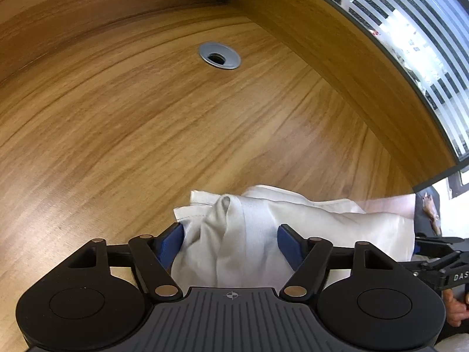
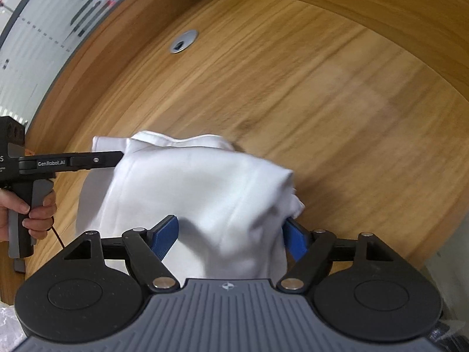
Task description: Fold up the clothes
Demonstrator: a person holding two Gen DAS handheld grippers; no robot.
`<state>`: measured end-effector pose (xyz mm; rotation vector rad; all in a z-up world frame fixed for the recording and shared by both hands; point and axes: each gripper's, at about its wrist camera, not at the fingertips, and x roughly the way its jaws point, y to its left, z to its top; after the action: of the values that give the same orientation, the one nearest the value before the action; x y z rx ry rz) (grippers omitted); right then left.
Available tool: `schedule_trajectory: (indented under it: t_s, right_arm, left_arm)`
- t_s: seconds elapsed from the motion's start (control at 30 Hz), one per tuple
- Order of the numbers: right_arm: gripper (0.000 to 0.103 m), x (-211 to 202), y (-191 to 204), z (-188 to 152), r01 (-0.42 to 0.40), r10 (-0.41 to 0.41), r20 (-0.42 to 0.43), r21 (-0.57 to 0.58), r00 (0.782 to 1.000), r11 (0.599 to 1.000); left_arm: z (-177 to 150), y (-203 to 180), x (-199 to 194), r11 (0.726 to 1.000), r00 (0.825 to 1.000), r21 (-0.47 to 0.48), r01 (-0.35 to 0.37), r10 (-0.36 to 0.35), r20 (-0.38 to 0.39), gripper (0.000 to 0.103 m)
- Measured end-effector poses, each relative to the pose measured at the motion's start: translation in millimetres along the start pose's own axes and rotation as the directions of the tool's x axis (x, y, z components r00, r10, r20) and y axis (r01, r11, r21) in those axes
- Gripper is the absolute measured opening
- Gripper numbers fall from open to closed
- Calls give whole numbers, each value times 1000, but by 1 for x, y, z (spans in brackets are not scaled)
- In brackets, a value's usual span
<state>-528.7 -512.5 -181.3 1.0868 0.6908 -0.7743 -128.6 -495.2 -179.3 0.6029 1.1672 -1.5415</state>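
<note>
A white garment (image 1: 263,228) lies bunched on the wooden table (image 1: 146,132). It fills the space between my left gripper's (image 1: 231,240) blue fingers (image 1: 170,243), which stand wide apart with cloth draped over them. In the right wrist view the same white garment (image 2: 205,190) lies folded between my right gripper's (image 2: 231,237) blue fingers (image 2: 167,231), also wide apart. The left gripper shows in the right wrist view (image 2: 117,158) with its tip at the garment's left edge. The fingertips of both grippers are hidden under cloth.
A round metal cable grommet (image 1: 219,55) sits in the table further back; it also shows in the right wrist view (image 2: 183,41). A wooden back panel (image 1: 117,6) rims the table. A striped glass wall (image 1: 425,44) stands to the side.
</note>
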Motion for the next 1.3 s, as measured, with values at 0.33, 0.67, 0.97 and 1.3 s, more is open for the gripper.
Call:
schedule_trajectory:
  t_s: [0.33, 0.67, 0.97, 1.3]
  right_arm:
    - [38, 14, 8, 11, -37, 37, -25, -23, 999, 999]
    - [15, -7, 51, 29, -124, 124, -10, -108, 992, 986]
    - [15, -12, 135, 44, -241, 221, -100, -269, 970, 933]
    - [15, 18, 276, 25, -377, 307, -229, -411, 924, 830]
  left_arm:
    - [-16, -2, -5, 993, 998, -118, -5, 14, 67, 39]
    - [-50, -4, -56, 957, 967, -286, -56, 123, 223, 16]
    - [-95, 14, -122, 876, 893, -470, -106, 292, 344, 14]
    - [-166, 77, -235, 752, 777, -634, -181, 504, 376, 14]
